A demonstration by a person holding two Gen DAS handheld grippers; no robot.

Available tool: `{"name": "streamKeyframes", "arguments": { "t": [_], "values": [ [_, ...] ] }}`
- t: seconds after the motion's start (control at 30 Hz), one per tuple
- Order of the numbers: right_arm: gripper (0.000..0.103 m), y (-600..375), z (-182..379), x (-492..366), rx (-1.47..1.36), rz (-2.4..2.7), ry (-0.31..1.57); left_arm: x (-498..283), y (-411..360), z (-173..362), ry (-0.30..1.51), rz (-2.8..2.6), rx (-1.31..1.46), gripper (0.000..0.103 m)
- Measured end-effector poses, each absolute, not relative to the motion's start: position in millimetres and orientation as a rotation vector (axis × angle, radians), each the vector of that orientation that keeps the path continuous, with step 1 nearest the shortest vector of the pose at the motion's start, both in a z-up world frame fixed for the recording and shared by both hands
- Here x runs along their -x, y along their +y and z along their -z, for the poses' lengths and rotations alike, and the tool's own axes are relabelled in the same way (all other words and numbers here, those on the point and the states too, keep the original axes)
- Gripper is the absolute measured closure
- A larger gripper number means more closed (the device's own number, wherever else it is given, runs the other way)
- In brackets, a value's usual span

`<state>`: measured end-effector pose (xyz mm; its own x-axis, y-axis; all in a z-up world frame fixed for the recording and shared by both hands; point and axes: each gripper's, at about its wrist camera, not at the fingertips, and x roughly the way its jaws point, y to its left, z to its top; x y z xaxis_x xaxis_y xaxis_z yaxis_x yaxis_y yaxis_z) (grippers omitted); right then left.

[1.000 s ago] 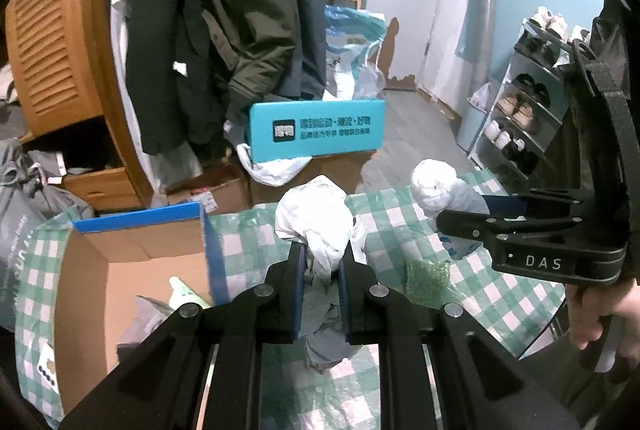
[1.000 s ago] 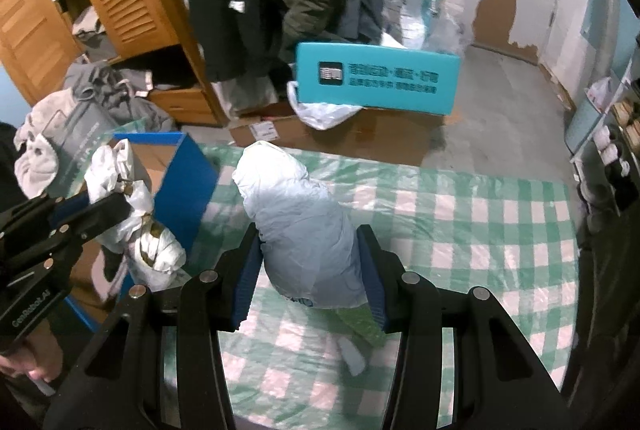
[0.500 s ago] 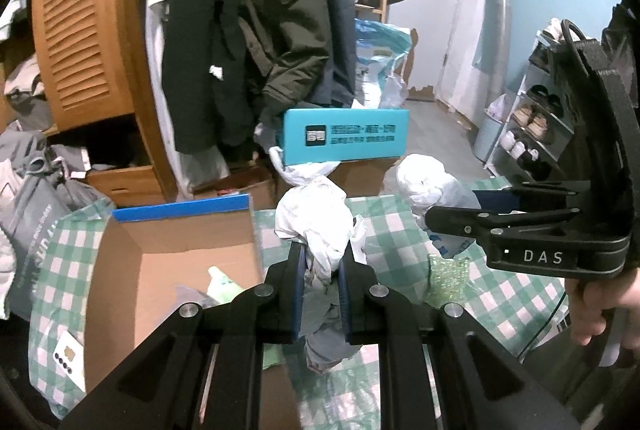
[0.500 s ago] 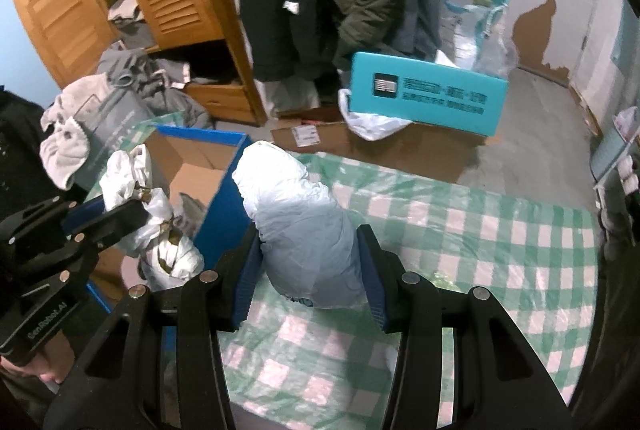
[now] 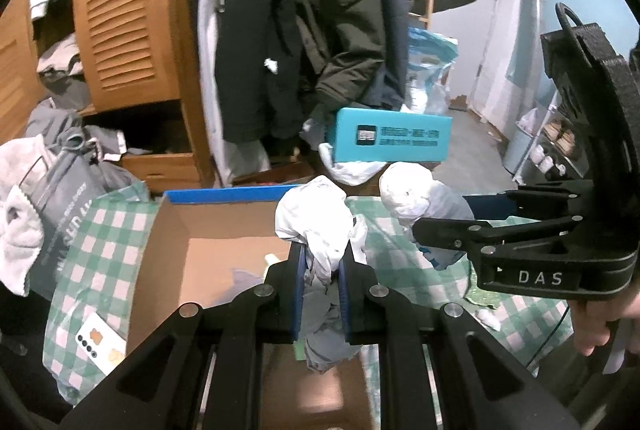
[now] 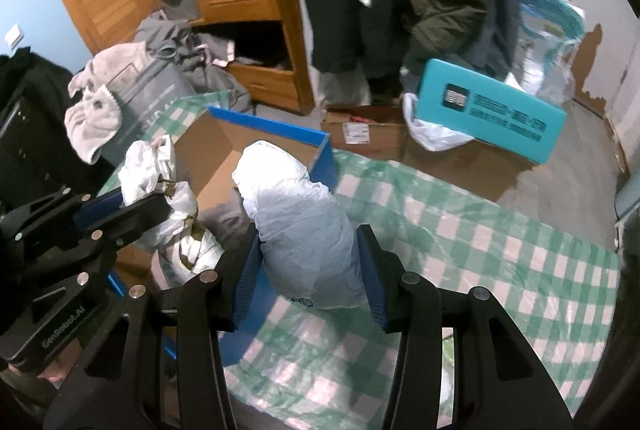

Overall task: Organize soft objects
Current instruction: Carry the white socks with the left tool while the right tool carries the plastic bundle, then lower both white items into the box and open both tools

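My left gripper (image 5: 322,262) is shut on a crumpled white bag bundle (image 5: 316,222), which hangs over the open cardboard box (image 5: 168,230) with the blue flap. That box holds a few soft items at its bottom. My right gripper (image 6: 307,266) is shut on a larger pale plastic-wrapped bundle (image 6: 300,222), held above the box's near right corner and the green checked cloth (image 6: 500,270). In the right wrist view the left gripper (image 6: 132,208) and its bundle (image 6: 160,186) show at the left. In the left wrist view the right gripper (image 5: 436,218) holds its bundle (image 5: 416,190) at the right.
A teal box (image 5: 394,140) lies on brown cartons behind the cloth. Coats (image 5: 320,30) hang by a wooden louvred wardrobe (image 5: 120,10). Grey bags and towels (image 5: 44,186) pile at the left. A shoe rack (image 5: 560,142) stands at the right. A small green item (image 5: 486,296) lies on the cloth.
Both grippers have carried their bundles leftward across the cloth; the left bundle now hangs over the box opening and the right bundle has reached the box's corner. Grips are unchanged.
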<state>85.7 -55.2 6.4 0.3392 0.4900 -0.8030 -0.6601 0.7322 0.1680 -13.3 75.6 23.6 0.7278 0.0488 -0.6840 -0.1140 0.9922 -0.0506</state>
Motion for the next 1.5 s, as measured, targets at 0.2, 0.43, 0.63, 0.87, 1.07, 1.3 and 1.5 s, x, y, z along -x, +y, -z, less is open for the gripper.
{"name": "streamKeyframes", "arguments": {
  "t": [0.2, 0.43, 0.63, 0.87, 1.07, 1.3, 1.5],
  "values": [
    [0.057, -25.2, 0.2, -83.9, 0.224, -0.79, 0.989, 17.4, 99.7, -15.8, 0.762, -0.145, 0.09, 0.088],
    [0.057, 3.2, 7.3, -80.4, 0.251, -0.814, 1.008, 19.3, 127.3, -2.4, 0.797, -0.182, 0.139, 0.088],
    [0.057, 24.1, 14.2, -79.4, 0.271, -0.837, 1.023, 22.1, 146.2, 7.1, 0.816, -0.219, 0.172, 0.088],
    [0.056, 40.7, 21.8, -77.0, 0.281, -0.866, 1.043, 23.5, 159.0, 10.2, 0.829, -0.239, 0.202, 0.088],
    [0.051, 46.6, 24.8, -75.4, 0.276, -0.887, 1.051, 23.6, 163.5, 12.6, 0.843, -0.257, 0.223, 0.078],
    [0.043, 41.3, 22.9, -79.3, 0.262, -0.859, 1.045, 24.7, 162.9, 8.0, 0.826, -0.262, 0.227, 0.069],
    [0.041, 31.7, 19.2, -83.9, 0.25, -0.817, 1.028, 24.1, 156.7, 3.9, 0.811, -0.244, 0.217, 0.06]
  ]
}}
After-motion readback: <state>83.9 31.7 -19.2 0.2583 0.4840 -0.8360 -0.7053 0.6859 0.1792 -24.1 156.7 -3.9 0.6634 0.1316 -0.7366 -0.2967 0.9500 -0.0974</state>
